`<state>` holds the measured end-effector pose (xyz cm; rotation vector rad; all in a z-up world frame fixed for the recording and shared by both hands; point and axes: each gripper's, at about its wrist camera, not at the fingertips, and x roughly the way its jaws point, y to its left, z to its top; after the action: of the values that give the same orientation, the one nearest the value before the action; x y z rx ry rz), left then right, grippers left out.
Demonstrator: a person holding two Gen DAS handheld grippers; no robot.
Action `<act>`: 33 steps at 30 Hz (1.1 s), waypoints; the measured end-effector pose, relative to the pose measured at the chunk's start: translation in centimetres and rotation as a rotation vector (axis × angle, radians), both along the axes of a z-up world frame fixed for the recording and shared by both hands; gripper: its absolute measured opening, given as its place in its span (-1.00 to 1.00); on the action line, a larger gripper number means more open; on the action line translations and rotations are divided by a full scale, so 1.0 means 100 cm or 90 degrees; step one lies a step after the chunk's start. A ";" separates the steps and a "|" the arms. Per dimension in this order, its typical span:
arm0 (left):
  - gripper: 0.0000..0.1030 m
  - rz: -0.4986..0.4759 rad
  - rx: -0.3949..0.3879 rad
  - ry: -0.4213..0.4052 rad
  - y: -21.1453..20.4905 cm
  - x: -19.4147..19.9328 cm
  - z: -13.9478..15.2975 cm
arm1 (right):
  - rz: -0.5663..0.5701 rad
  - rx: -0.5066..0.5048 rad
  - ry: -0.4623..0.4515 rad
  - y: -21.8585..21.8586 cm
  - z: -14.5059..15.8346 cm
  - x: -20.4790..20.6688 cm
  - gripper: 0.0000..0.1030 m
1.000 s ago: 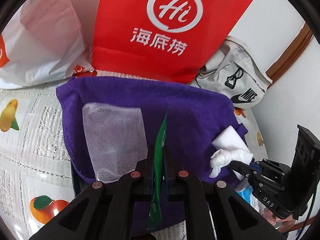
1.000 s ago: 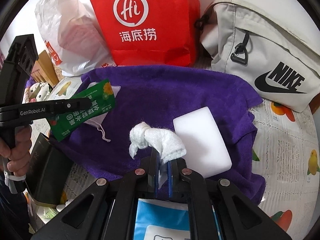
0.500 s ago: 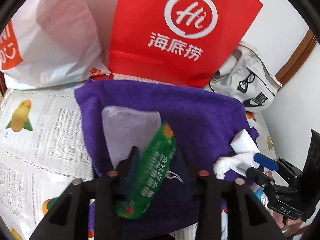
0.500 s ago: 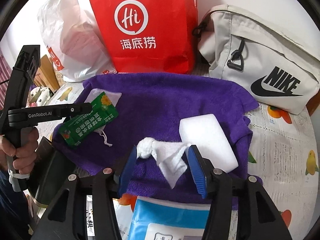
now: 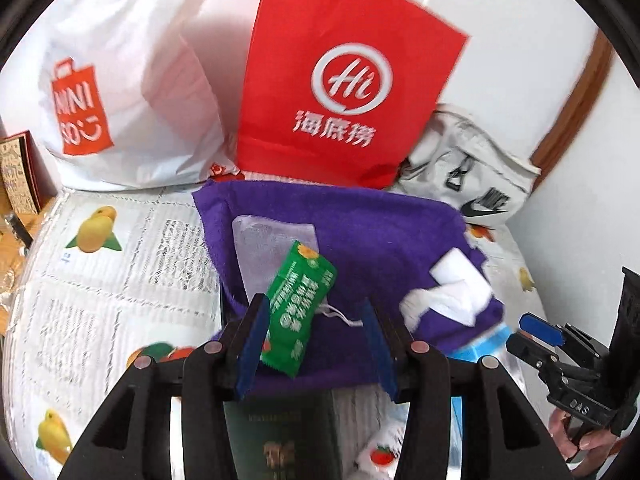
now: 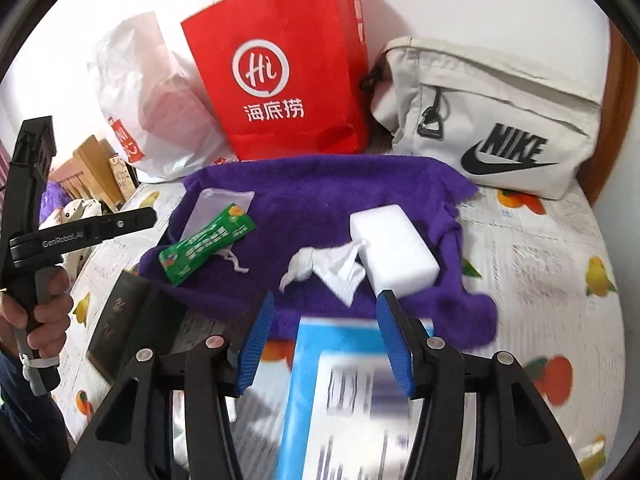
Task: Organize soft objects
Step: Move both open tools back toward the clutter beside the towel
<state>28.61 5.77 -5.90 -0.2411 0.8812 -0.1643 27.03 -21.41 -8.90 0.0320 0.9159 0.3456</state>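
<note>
Placing looks finished: both the left gripper (image 5: 314, 344) and right gripper (image 6: 326, 338) hang spread and empty, with the green sachet (image 6: 206, 242) at ten o'clock on the purple towel (image 6: 320, 184), so next likely comes fetching another soft item.

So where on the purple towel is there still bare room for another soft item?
The purple towel is bare along its far strip, before the red bag, and in the middle between the green packet and the white sponge. The near edge is crowded by the knotted cloth and the sponge.
</note>
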 end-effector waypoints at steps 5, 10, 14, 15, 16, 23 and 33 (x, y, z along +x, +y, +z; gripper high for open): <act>-0.11 -0.013 -0.017 -0.011 0.003 -0.040 0.015 | -0.013 0.015 -0.009 -0.008 0.014 -0.044 0.04; -0.08 -0.012 -0.007 0.008 0.002 -0.078 0.016 | -0.014 0.027 0.004 -0.014 0.014 -0.084 0.08; -0.08 -0.009 -0.013 0.014 0.002 -0.107 0.011 | -0.017 0.027 -0.004 -0.021 0.008 -0.125 0.24; -0.08 -0.004 -0.014 0.019 0.003 -0.114 0.009 | -0.015 0.028 -0.009 -0.023 0.007 -0.132 0.25; -0.07 0.000 -0.014 0.023 0.003 -0.120 0.007 | -0.015 0.027 -0.017 -0.024 0.005 -0.142 0.25; 0.05 0.003 -0.018 0.036 -0.004 -0.154 -0.012 | 0.002 0.052 -0.002 -0.029 -0.027 -0.188 0.47; 0.10 0.004 -0.023 0.063 -0.009 -0.183 -0.039 | 0.016 0.000 -0.009 -0.018 -0.064 -0.216 0.47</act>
<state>10.33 4.89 -9.76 -0.2885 0.9755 -0.1635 5.43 -23.20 -15.32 0.0178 0.9037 0.3688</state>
